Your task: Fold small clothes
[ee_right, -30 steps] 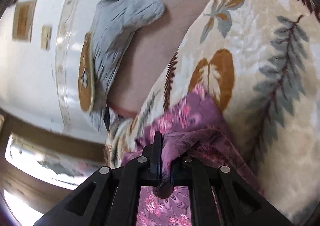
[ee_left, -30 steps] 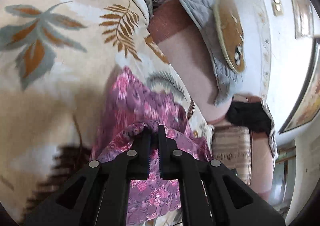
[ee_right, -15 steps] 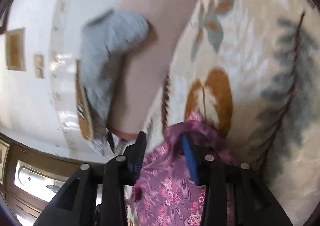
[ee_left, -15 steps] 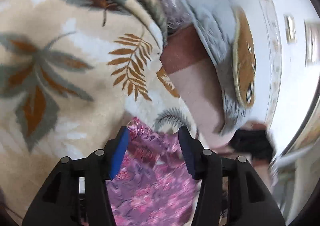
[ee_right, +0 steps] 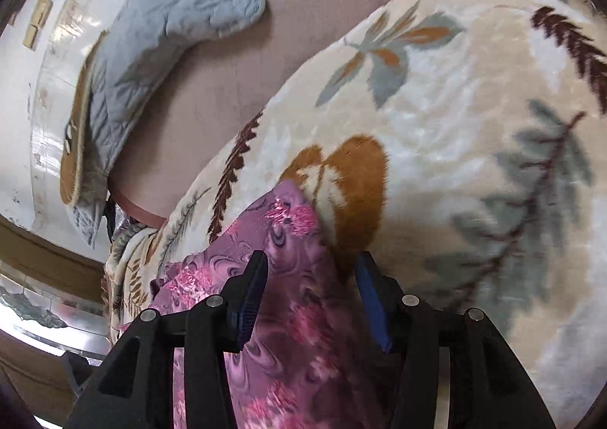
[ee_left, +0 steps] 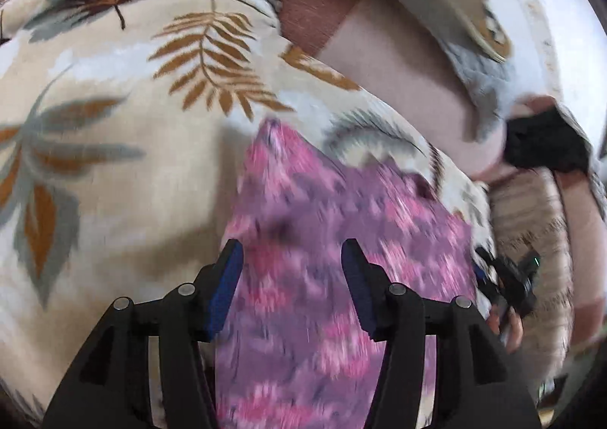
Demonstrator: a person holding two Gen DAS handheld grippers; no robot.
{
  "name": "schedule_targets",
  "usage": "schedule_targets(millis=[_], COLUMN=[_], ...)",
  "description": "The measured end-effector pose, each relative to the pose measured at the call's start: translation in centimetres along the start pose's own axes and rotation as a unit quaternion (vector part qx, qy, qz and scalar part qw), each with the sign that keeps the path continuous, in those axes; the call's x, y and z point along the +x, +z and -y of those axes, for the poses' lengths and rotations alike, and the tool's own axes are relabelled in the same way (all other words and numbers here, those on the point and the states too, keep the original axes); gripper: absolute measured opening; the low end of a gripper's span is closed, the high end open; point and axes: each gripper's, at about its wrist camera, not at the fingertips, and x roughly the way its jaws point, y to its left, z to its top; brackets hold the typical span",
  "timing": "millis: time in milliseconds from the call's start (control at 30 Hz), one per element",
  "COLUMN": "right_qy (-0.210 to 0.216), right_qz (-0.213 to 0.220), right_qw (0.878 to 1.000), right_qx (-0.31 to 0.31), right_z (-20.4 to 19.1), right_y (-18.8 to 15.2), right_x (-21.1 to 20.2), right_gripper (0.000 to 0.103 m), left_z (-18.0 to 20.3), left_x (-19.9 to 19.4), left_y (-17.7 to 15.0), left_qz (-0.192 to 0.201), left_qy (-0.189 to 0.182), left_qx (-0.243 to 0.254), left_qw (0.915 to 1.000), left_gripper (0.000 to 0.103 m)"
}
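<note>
A small purple garment with pink flowers point(ee_left: 326, 239) lies spread on a cream blanket printed with leaves point(ee_left: 125, 171). My left gripper point(ee_left: 292, 262) hovers over the garment's near part. Its jaws are opening, the blue pads point(ee_left: 227, 277) stand apart, and the cloth lies below them untouched. In the right wrist view a corner of the same garment point(ee_right: 288, 224) points away over the blanket point(ee_right: 455, 133). My right gripper point(ee_right: 311, 265) is also opening, with the cloth under the gap and not pinched. That right gripper point(ee_left: 508, 284), held by a hand, shows at the garment's right edge.
A grey quilted cover with a brown patch point(ee_right: 159, 49) lies on the pink sheet point(ee_right: 235, 87) beyond the blanket. A black cloth point(ee_left: 542, 144) and a striped beige cushion point(ee_left: 531, 224) sit at the right. A white wall point(ee_right: 38, 148) bounds the bed's far side.
Both grippers were shut on bunched purple cloth a second ago. They have let go and stand open, and the garment now lies flat on the blanket. Both hands have pulled back slightly.
</note>
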Motion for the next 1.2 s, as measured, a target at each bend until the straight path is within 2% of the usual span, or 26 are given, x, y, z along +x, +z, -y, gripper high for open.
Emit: schedule_targets(millis=[67, 100, 133, 233, 267, 300, 333, 367, 433, 500, 533, 600, 667, 700, 767, 800, 833, 867, 900, 933, 967, 1000, 1067, 1100, 1167, 1200], right_qy=[0.000, -0.005, -0.010, 0.024, 0.015, -0.012, -0.044, -0.060, -0.055, -0.023, 0.010, 0.044, 0.067, 0.058, -0.008, -0.013, -0.012, 0.000, 0.027, 0.035, 0.029, 0.004, -0.016, -0.023, -0.030, -0.025], right_qz=[-0.003, 0.000, 0.006, 0.071, 0.074, 0.062, 0.022, 0.000, 0.027, 0.046, 0.051, 0.058, 0.029, 0.015, -0.036, -0.023, -0.012, 0.000, 0.028, 0.041, 0.047, 0.052, 0.034, 0.003, -0.018, -0.007], right_qw=[1.000, 1.000, 0.999, 0.996, 0.996, 0.997, 0.998, 0.997, 0.997, 0.998, 0.998, 0.996, 0.995, 0.995, 0.993, 0.992, 0.993, 0.996, 0.998, 0.998, 0.998, 0.999, 0.999, 0.999, 0.999, 0.998], right_qx=[-0.002, -0.017, -0.033, -0.042, -0.039, -0.036, -0.036, -0.038, -0.039, -0.034, -0.039, -0.049, -0.069, -0.076, -0.109, -0.122, -0.113, -0.088, -0.041, -0.021, -0.010, -0.009, -0.018, -0.023, -0.038, -0.064], right_z=[-0.4, -1.0, -1.5, -1.8, -1.6, -1.3, -0.8, -0.6, -0.8, -0.8, -0.9, -1.0, -0.8, -0.9, -0.9, -1.0, -0.9, -0.5, 0.9, 1.8, 2.7, 3.6, 4.6, 4.9, 4.8, 3.9], right_y=[-0.4, -0.4, -0.3, -0.2, 0.0, 0.1, 0.1, 0.0, -0.3, -0.7, -1.4, -2.9, -5.1, -5.5, -7.4, -7.8, -7.7, -7.5, -7.3, -7.4, -7.5, -7.9, -8.8, -9.8, -11.0, -11.5], right_x=[0.7, 0.8, 0.6, -1.5, -1.6, -0.8, 0.8, 1.5, -0.1, -2.3, -3.8, -5.1, -5.1, -4.5, -2.4, -2.8, -4.1, -5.2, -7.4, -8.6, -9.6, -10.5, -10.5, -9.8, -9.4, -9.7], right_gripper=[0.045, 0.015, 0.006, 0.005, 0.005, 0.005, 0.005, 0.006, 0.014, 0.014, 0.015, 0.015, 0.014, 0.014, 0.008, 0.007, 0.015, 0.017, 0.021, 0.033, 0.038, 0.041, 0.041, 0.040, 0.028, 0.003], left_z=[-0.2, -0.4, -0.4, 0.0, 0.0, -0.1, -0.2, -0.2, 0.2, 1.4, 2.1, 3.1, 4.0, 4.2, 3.9, 3.6, 3.7, 3.8, 3.7, 3.6, 3.5, 3.5, 3.6, 3.6, 4.1, 4.5], left_x=[1.1, 1.4, 1.4, 1.8, 2.1, 2.3, 2.2, 1.9, 0.2, -1.7, -2.4, -3.3, -3.2, -2.8, -1.1, -0.3, -0.3, -0.7, -1.0, -1.4, -1.6, -1.8, -1.8, -1.7, -1.5, -1.4], left_y=[1.0, 1.3, 1.5, 1.5, 1.4, 1.5, 1.4, 1.4, 0.8, -0.7, -1.5, -3.5, -5.9, -6.8, -8.5, -9.0, -9.5, -9.7, -9.8, -10.0, -10.1, -10.3, -10.7, -11.0, -11.6, -11.8], left_qz=[-0.009, -0.009, -0.003, 0.010, 0.007, 0.004, 0.006, 0.009, 0.020, 0.037, 0.042, 0.047, 0.044, 0.037, 0.010, -0.002, 0.009, 0.013, 0.010, 0.004, 0.003, 0.002, -0.001, 0.000, 0.001, 0.002], left_qy=[0.002, -0.002, -0.001, 0.029, 0.040, 0.048, 0.060, 0.063, 0.051, 0.048, 0.043, 0.037, 0.030, 0.032, 0.059, 0.072, 0.080, 0.082, 0.081, 0.075, 0.070, 0.069, 0.081, 0.087, 0.108, 0.118], left_qx=[-0.030, -0.042, -0.042, -0.023, -0.022, -0.024, -0.026, -0.028, -0.025, 0.009, 0.028, 0.054, 0.067, 0.069, 0.060, 0.054, 0.057, 0.058, 0.054, 0.040, 0.032, 0.029, 0.029, 0.030, 0.033, 0.038], left_qw=[0.9995, 0.9991, 0.9991, 0.9993, 0.9989, 0.9986, 0.9979, 0.9976, 0.9982, 0.9981, 0.9978, 0.9967, 0.9963, 0.9964, 0.9964, 0.9959, 0.9951, 0.9949, 0.9951, 0.9964, 0.9970, 0.9972, 0.9963, 0.9957, 0.9936, 0.9923], left_gripper=[0.052, 0.052, 0.051, 0.051, 0.047, 0.043, 0.036, 0.034, 0.034, 0.034, 0.037, 0.047, 0.050, 0.050, 0.050, 0.049, 0.047, 0.048, 0.048, 0.049, 0.050, 0.050, 0.050, 0.050, 0.053, 0.054])
